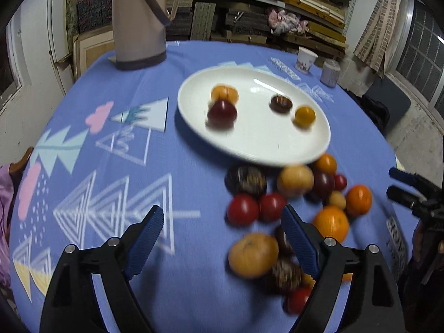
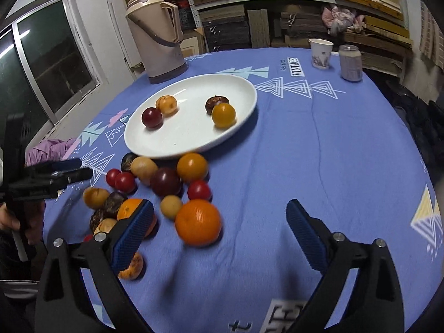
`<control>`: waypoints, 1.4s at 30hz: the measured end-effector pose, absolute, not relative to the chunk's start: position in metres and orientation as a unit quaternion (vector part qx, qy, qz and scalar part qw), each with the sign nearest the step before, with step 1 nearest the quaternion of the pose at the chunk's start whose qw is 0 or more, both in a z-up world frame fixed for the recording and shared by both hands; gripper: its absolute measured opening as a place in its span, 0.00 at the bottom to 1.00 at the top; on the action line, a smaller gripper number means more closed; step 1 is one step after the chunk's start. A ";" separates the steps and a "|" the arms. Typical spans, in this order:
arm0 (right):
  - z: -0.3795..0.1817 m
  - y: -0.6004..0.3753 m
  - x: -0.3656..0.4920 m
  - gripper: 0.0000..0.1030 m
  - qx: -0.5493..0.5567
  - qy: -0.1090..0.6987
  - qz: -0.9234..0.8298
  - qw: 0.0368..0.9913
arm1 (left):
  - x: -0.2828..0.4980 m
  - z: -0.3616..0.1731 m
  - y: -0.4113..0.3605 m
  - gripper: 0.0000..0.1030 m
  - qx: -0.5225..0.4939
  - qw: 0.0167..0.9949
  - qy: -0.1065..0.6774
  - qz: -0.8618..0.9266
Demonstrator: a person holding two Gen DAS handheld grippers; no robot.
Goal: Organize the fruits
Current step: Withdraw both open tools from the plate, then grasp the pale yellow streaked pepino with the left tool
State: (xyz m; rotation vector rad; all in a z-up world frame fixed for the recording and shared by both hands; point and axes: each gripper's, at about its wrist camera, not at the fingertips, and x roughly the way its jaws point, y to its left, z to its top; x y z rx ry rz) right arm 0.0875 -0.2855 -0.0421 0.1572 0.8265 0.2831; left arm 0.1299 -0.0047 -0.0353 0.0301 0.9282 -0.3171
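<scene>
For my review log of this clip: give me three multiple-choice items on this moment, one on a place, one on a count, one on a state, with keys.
1. Where is the flask?
A. behind the plate
B. on the plate
C. beside the can

2. How many fruits lie on the plate?
A. two
B. four
C. seven

3. How is the right gripper?
A. shut on an orange
B. shut, empty
C. open, empty

Key: 1 A, it stands past the plate's far rim. 2 B, two pairs lie there. 3 C, its pads stand wide apart, touching no fruit.

"Perfect VINTAGE" on tablecloth [image 2: 305, 144]
</scene>
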 end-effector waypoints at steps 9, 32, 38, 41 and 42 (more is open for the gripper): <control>-0.048 -0.270 0.064 0.91 0.058 0.404 0.142 0.902 | 0.109 -0.050 -0.015 0.84 0.023 0.879 0.448 -0.161; -0.060 -0.256 0.065 0.91 -0.014 0.412 0.114 0.904 | 0.103 -0.067 -0.002 0.39 -0.005 0.863 0.470 -0.186; -0.076 -0.256 0.081 0.91 -0.004 0.435 0.111 0.894 | 0.094 -0.071 0.004 0.43 -0.003 0.864 0.470 -0.182; -0.080 -0.250 0.089 0.91 -0.005 0.437 0.111 0.892 | 0.090 -0.072 0.007 0.52 -0.002 0.865 0.471 -0.172; -0.081 -0.249 0.091 0.91 -0.005 0.438 0.112 0.892 | 0.089 -0.073 0.010 0.53 -0.006 0.864 0.474 -0.172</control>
